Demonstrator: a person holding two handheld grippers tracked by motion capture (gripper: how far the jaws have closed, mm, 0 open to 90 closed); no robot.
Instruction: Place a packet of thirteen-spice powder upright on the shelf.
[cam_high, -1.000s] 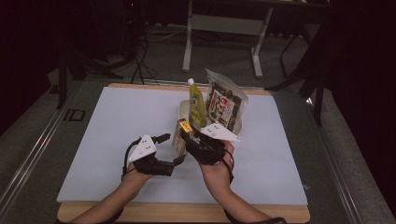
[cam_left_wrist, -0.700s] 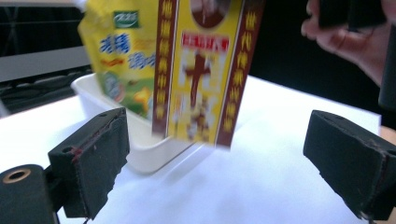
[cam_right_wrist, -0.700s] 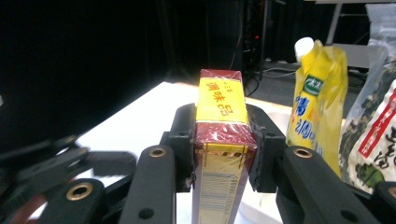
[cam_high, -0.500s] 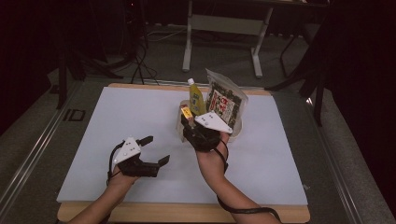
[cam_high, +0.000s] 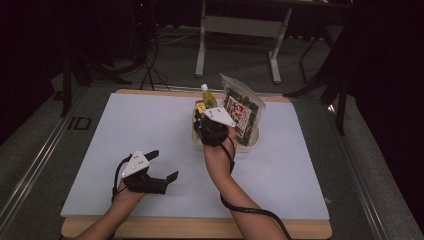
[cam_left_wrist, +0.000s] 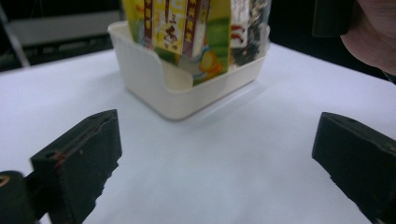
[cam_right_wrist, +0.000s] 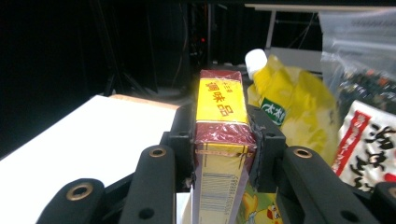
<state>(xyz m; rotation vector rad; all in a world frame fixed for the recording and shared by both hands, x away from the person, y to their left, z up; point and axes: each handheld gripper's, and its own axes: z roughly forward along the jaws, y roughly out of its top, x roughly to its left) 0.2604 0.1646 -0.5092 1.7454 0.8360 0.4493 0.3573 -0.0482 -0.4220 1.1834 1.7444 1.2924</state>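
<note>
My right gripper (cam_high: 203, 119) is shut on a tall yellow and maroon carton (cam_right_wrist: 219, 140), its pads pressing both sides near the top; in the right gripper view the gripper (cam_right_wrist: 223, 135) holds it upright. The carton (cam_high: 200, 107) stands at the left end of a cream bin (cam_high: 196, 140), and from the left gripper view the carton (cam_left_wrist: 187, 28) shows inside the bin (cam_left_wrist: 159, 88). My left gripper (cam_high: 162, 165) rests low over the white table, open; its jaws have just been opening, with nothing between them. The left gripper (cam_left_wrist: 217, 163) points toward the bin.
The bin also holds a yellow pouch with a white cap (cam_right_wrist: 280, 112) and a clear seaweed bag (cam_right_wrist: 369, 140). The white board (cam_high: 125, 130) lies on a wooden table with its front edge (cam_high: 200, 227) near me. A metal stand (cam_high: 240, 25) is behind, on the floor.
The left gripper has drawn back from the carton toward the near left and its jaws stand wider. The right gripper has carried the carton away from me, into the bin.
</note>
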